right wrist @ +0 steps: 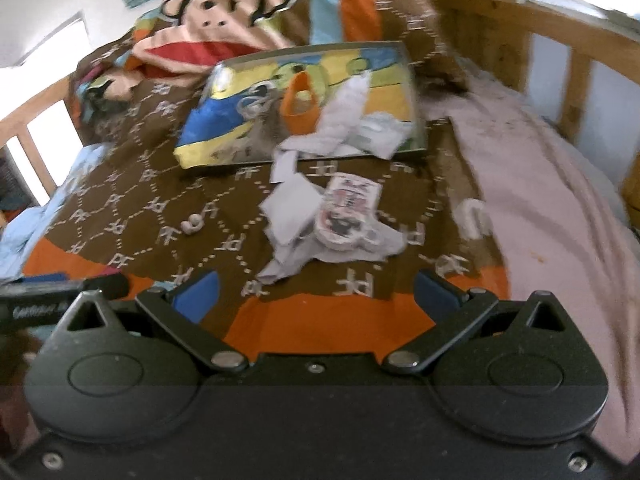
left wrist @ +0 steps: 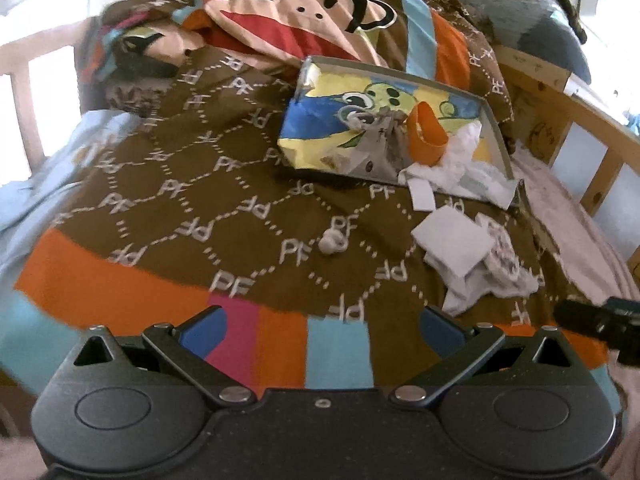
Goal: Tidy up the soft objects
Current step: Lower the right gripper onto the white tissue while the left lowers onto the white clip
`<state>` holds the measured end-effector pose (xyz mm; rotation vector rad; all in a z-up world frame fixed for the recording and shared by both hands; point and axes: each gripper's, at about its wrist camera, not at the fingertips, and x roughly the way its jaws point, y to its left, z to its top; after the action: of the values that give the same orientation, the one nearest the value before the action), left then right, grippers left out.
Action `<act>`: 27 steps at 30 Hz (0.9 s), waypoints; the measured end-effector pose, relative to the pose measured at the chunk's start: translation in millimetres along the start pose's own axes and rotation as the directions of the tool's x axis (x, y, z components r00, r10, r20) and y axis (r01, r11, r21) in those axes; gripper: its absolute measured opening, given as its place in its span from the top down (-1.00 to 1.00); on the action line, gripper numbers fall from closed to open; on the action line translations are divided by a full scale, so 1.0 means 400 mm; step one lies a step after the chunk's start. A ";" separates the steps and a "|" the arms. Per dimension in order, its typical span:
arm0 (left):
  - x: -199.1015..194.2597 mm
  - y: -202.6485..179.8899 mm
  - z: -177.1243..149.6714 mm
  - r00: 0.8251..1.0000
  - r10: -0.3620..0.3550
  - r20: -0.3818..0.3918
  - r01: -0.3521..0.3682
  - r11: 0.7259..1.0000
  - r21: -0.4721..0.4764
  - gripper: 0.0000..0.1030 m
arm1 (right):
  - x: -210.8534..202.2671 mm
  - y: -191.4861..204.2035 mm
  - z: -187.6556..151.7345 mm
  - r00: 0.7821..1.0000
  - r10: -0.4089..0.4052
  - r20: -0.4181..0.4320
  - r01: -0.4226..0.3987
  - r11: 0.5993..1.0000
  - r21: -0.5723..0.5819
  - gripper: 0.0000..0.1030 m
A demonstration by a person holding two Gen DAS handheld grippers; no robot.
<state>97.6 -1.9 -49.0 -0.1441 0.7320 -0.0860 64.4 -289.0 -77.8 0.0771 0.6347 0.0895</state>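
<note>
**Soft things half in the box, half on the bed**

While both our grippers hang above the foot of the bed, the left gripper (left wrist: pixel 322 324) and the right gripper (right wrist: pixel 316 292) each stand spread wide, blue pads apart, grasping nothing.

We see one container: a shallow cartoon-printed box (left wrist: pixel 384 100), lying tilted on the brown patterned bedspread (left wrist: pixel 180 168). Inside it, toward its near right corner, sit an orange cloth loop (left wrist: pixel 426 134), standing up on edge, and a heap of crumpled white cloth (left wrist: pixel 460 156). A white strip (left wrist: pixel 422 196) from that heap spills over the box's near rim onto the bedspread.

Outside the box, just beside its near edge, lies a loose pile: a folded white cloth (right wrist: pixel 290 208) overlapping a printed pink-and-white garment (right wrist: pixel 348 216) on grey-white fabric. To the left of that pile rests a small white knotted item (right wrist: pixel 192 223). To its right, at the border of the pink blanket (right wrist: pixel 540 200), lies a white curled piece (right wrist: pixel 472 216), too blurred for us to identify.
</note>
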 end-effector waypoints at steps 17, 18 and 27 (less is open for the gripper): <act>0.270 0.024 0.101 0.997 -0.077 0.014 0.074 0.989 0.126 -0.98 | 0.263 0.096 0.072 0.997 0.018 0.080 0.019 0.895 -0.445 -0.99; 0.276 0.025 0.103 0.997 -0.079 0.012 0.077 0.989 0.127 -0.98 | 0.270 0.103 0.066 0.996 0.017 0.089 0.026 0.885 -0.466 -0.99; 0.307 0.040 0.109 0.992 -0.129 -0.007 0.129 0.989 0.076 -0.76 | 0.361 0.107 0.068 0.992 0.030 0.126 0.035 0.876 -0.481 -0.34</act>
<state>218.4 2.4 -100.7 -0.1183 0.7198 -0.2370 193.9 -232.4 -136.6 -0.4016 0.4657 0.2377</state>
